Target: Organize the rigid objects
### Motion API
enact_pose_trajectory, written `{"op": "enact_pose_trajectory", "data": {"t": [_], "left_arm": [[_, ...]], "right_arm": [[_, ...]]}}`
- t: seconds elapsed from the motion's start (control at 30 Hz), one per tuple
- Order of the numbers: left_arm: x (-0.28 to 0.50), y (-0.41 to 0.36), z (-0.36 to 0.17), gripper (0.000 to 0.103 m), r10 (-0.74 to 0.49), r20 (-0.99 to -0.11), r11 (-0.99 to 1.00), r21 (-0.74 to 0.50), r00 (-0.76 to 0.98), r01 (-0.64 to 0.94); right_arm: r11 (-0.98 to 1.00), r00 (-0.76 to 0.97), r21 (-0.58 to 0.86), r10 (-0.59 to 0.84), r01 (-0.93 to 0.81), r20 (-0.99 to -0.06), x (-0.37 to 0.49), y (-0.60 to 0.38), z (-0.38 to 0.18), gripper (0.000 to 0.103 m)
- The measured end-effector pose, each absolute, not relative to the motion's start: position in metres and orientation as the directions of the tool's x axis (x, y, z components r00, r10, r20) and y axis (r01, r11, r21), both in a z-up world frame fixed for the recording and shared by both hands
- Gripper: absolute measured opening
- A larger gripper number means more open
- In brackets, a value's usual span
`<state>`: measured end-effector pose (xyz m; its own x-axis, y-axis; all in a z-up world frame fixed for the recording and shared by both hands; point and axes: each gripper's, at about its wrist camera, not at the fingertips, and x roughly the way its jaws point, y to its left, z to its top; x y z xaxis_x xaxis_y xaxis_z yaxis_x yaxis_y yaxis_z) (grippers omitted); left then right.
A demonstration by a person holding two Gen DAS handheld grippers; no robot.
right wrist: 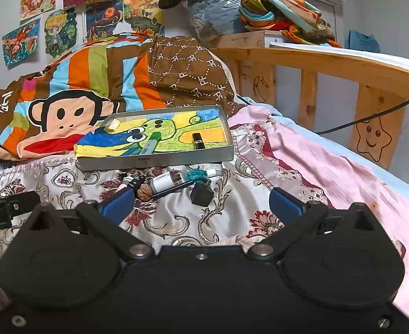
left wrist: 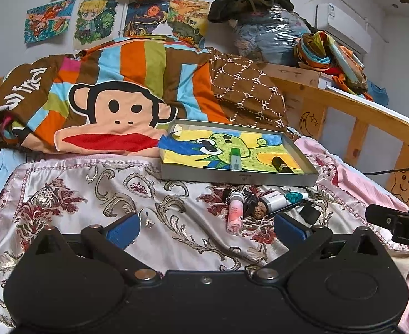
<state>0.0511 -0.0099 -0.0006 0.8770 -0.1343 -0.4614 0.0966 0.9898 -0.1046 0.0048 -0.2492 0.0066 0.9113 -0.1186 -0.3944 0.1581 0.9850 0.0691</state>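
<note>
A shallow grey tray lies on the bed's flowered satin cover, lined with a crayon drawing of a green creature; inside it rest a green-capped tube near the middle and a black lipstick toward the right, with a small pale-yellow piece in the far left corner. Just in front of the tray sits a loose cluster of small things, touching or nearly so: a pink bottle on the left, a walnut, a white cylinder with a label, a teal-capped item, a thin black stick and a black cube-shaped cap on the right (some smaller pieces are too jumbled to tell apart). The left hand-held gripper hovers near the cluster with its blue pads wide apart, holding nothing; the right hand-held gripper is likewise spread wide and empty, the black cap lying between its fingers' line of sight. Behind the tray a striped monkey-print quilt is heaped; a wooden bed rail runs along the right, and drawings hang on the far wall.
</note>
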Motion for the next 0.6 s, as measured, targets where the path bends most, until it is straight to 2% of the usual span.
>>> {"op": "enact_pose_trajectory", "data": {"t": [0.6], "left_arm": [[0.0521,-0.0069,0.0004,0.102,-0.13,-0.46,0.99,-0.103,0.878,0.092]], "right_arm": [[0.986,0.91,0.067,-0.114,0.153,-0.399,0.0107,-0.2455,0.004,0.103]]}}
